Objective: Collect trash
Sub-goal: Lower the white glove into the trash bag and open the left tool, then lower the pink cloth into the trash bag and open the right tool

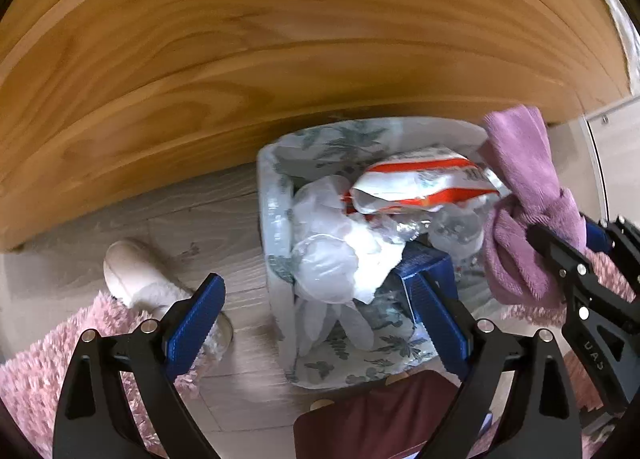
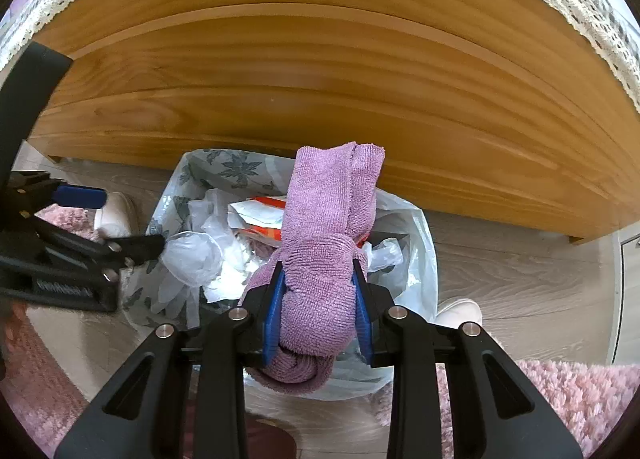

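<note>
A bin lined with a flower-printed bag point(image 1: 276, 195) stands on the floor against a wooden panel. It holds crumpled clear plastic point(image 1: 324, 259), an orange-and-white wrapper point(image 1: 420, 183) and a blue carton point(image 1: 424, 259). My left gripper point(image 1: 316, 311) hangs straight above the bin, open wide, with nothing between its blue pads. To the right, my right gripper point(image 2: 320, 291) is shut on a folded purple cloth point(image 2: 328, 219) and holds it over the bag point(image 2: 192, 171). In the right wrist view the left gripper point(image 2: 120, 223) shows at the left edge.
The wooden furniture panel point(image 1: 240, 59) runs close behind the bin. A white slipper point(image 1: 136, 275) lies left of it, and another slipper point(image 2: 460, 311) to the right. A fluffy pink rug point(image 2: 560, 399) covers the near floor. A dark red garment point(image 1: 376, 419) sits below the bin.
</note>
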A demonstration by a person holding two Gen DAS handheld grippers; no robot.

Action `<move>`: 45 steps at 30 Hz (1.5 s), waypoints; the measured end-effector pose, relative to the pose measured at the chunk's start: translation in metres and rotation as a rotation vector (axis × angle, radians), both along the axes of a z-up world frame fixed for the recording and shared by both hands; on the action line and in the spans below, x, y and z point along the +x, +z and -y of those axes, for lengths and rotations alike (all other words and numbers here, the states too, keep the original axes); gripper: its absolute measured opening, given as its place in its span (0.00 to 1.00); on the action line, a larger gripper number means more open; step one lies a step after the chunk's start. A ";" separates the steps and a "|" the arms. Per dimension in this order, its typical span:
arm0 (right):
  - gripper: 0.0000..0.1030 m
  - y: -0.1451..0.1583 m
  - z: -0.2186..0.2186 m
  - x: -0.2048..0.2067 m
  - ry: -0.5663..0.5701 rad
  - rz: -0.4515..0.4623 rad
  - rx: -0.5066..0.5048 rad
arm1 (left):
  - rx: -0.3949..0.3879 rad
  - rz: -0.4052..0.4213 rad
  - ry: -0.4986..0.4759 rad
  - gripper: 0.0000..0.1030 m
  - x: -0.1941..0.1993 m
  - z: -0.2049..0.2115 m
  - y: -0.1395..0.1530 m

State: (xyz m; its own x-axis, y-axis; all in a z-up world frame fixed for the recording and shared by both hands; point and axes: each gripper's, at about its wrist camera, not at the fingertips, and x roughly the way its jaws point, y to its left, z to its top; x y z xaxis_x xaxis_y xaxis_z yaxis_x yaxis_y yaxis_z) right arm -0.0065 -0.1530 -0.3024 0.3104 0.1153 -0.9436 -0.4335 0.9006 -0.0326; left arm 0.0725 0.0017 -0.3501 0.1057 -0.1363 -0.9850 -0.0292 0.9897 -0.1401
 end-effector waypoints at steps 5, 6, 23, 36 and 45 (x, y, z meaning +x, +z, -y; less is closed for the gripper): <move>0.30 -0.005 -0.009 0.000 0.026 -0.024 0.014 | -0.001 -0.016 0.048 0.88 -0.001 -0.009 -0.002; 0.30 -0.006 -0.012 -0.002 0.040 -0.029 0.025 | 0.000 -0.017 0.055 0.88 0.000 -0.011 -0.001; 0.33 -0.021 -0.036 -0.007 0.135 -0.036 -0.002 | 0.033 -0.018 0.096 0.88 -0.002 -0.018 0.000; 0.77 -0.027 -0.033 0.001 0.069 -0.024 -0.063 | 0.034 -0.021 0.102 0.88 -0.002 -0.020 -0.001; 0.91 -0.040 -0.015 0.009 -0.035 -0.129 -0.044 | 0.037 -0.037 0.101 0.88 -0.003 -0.020 -0.006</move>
